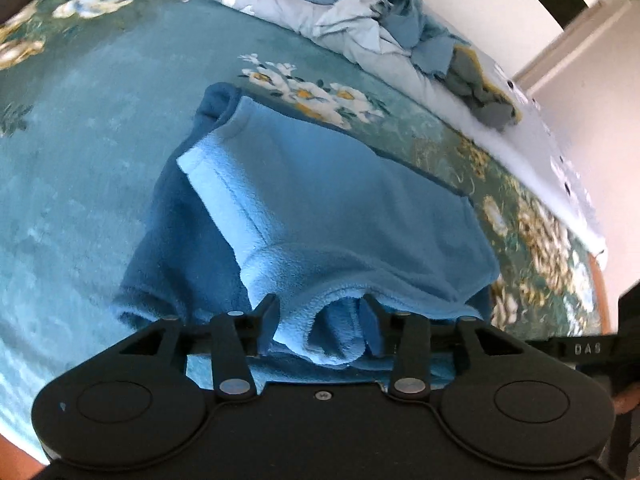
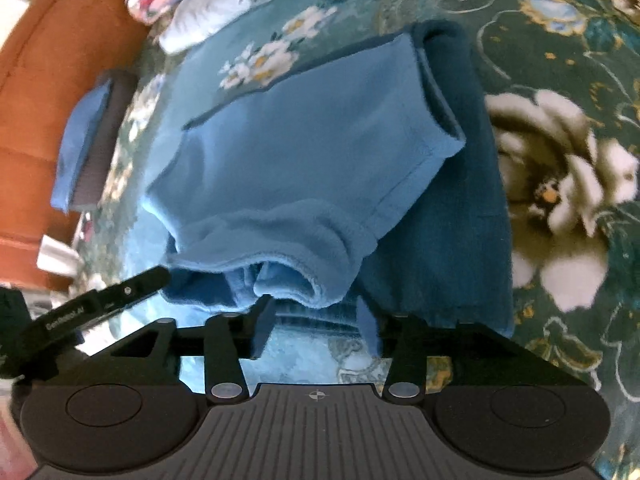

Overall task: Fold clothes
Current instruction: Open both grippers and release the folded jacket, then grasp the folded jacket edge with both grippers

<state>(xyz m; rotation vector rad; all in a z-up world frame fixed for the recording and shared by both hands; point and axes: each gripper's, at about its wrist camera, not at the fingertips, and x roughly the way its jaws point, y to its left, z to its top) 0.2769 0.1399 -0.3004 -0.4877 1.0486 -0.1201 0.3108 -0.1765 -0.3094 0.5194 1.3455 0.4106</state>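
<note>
Folded garment: lies on bedspread, centre. Heap of clothes: on bedspread, behind garment, at 12 to 2 o'clock in left wrist view.

A teal floral bedspread is covering the bed; an orange wooden frame, probably the headboard, is standing far left.

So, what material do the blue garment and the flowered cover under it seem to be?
The blue garment looks like fleece: fuzzy, matte nap, thick soft rolled edges. The flowered cover looks like plush, short-pile fabric with a slight sheen, probably synthetic; the blur leaves it uncertain.
</note>
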